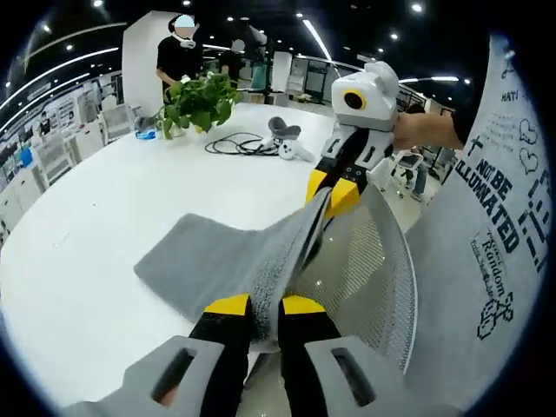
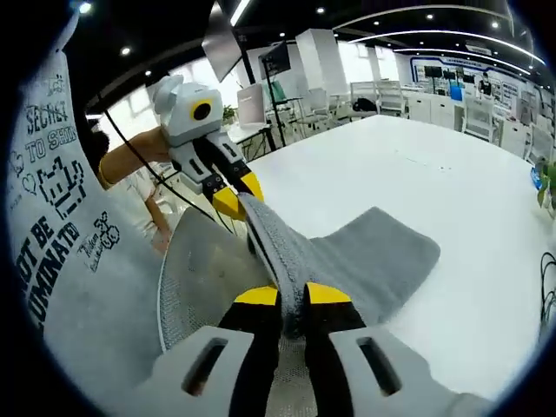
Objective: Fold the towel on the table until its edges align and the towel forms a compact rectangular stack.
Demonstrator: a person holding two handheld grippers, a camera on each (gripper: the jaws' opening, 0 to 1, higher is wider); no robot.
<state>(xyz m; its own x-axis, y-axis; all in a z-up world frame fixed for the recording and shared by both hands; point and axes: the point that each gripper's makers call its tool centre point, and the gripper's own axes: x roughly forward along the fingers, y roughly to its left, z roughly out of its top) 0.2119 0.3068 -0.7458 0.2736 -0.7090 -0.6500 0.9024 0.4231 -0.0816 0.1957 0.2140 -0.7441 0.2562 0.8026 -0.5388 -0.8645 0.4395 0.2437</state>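
Towel (image 1: 217,261) is grey, partly lifted — far end still lies flat on the white table (image 1: 87,226), near edge is pulled up taut between both claws. From the left gripper view, my left claw (image 1: 265,306) has its yellow-tipped jaws pinched tight on the towel edge, fabric bunched in the gap. Right claw (image 1: 334,189) comes in from the right side of that view, jaws also clamped on the same raised edge further along, a hand behind it. Right gripper view agrees: right claw (image 2: 292,295) closed on the towel (image 2: 365,252), left claw (image 2: 233,198) across from it gripping the other end of the lifted edge. Fold line runs straight between the two claws; textured underside of the cloth hangs down toward me on the near side. My shirt (image 1: 495,234) with printed lettering sits just beside the hanging part.

On the far side of the table I see a potted plant (image 1: 200,100), a black cable (image 1: 239,143) coiled near it and a small white device (image 1: 287,139) — all well apart from the towel. A person (image 1: 181,52) stands behind the plant.
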